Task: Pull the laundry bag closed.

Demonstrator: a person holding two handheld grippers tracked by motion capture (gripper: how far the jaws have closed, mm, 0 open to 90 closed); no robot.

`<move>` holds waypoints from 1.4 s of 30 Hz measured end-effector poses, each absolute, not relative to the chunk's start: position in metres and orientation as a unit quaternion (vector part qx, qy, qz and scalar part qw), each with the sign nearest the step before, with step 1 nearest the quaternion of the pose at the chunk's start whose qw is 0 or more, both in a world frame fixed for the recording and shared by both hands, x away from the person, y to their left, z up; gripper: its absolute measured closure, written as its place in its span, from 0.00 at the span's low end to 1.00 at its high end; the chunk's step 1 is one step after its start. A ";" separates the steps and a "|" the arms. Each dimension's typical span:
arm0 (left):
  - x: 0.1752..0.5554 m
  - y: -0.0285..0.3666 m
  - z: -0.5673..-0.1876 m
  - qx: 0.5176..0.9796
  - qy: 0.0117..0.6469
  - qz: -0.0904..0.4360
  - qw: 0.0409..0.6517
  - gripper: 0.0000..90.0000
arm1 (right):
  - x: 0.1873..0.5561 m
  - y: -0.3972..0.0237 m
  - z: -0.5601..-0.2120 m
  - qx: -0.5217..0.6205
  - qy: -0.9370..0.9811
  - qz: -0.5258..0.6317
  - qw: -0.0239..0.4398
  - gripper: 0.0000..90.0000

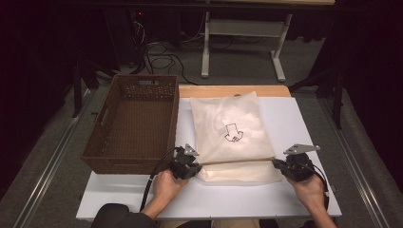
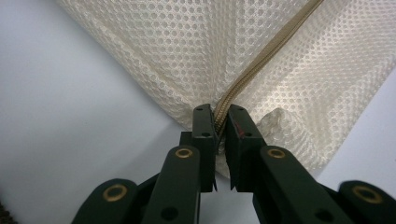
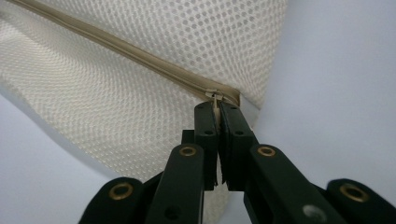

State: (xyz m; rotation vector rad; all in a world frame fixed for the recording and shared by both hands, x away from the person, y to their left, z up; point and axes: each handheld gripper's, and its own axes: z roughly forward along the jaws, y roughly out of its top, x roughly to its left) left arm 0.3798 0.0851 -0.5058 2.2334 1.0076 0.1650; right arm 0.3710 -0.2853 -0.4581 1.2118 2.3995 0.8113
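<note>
White rectangular bench (image 1: 294, 123), seen from above, carrying the work. On its left half stands a dark brown woven rectangular basket (image 1: 133, 122) with cut-out handles, its interior bare; its right wall lies just beside the bag. To the right of the basket, at the middle of the bench, lies a cream-white perforated mesh bag (image 1: 233, 137), flat, with a small black outline drawing (image 1: 233, 132) on its upper face. A beige zipper (image 1: 237, 161) runs left to right across the near part of the bag and is drawn out in a straight line between the two claws. Beyond the far edge of the bench, a strip of pale wood (image 1: 228, 89), a grey floor and the white legs of another table (image 1: 237, 42).

Left claw (image 1: 194, 167): held in the person's left hand (image 1: 166, 186) at the near left corner of the bag. In the left gripper view the left claw (image 2: 223, 128) is clamped on the left end of the zipper (image 2: 261, 65), the mesh (image 2: 187, 51) bunching around its tips.

Right claw (image 1: 278, 164): held in the right hand (image 1: 311, 192) at the near right corner of the bag. In the right gripper view the right claw (image 3: 218, 116) is pressed together on the small metal zipper pull (image 3: 213, 95), at the right end of the zipper (image 3: 126, 49).
</note>
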 end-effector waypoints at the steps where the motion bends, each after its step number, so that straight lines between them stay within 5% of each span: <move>1: 0.380 0.085 -0.506 0.857 0.386 0.063 0.336 0.92 | 0.371 -0.286 -0.459 0.431 0.838 0.288 0.168 0.98; 19: 0.379 0.085 -0.502 0.854 0.403 0.089 0.318 0.92 | 0.375 -0.290 -0.466 0.434 0.839 0.286 0.157 0.97; 27: 0.378 0.085 -0.502 0.852 0.405 0.096 0.319 0.83 | 0.375 -0.289 -0.471 0.438 0.841 0.283 0.147 0.96; 34: 0.372 0.083 -0.489 0.836 0.405 0.106 0.355 0.62 | 0.376 -0.284 -0.470 0.430 0.842 0.288 0.150 0.79; 42: 0.370 0.076 -0.477 0.837 0.396 0.095 0.366 0.54 | 0.367 -0.282 -0.458 0.426 0.833 0.312 0.167 0.63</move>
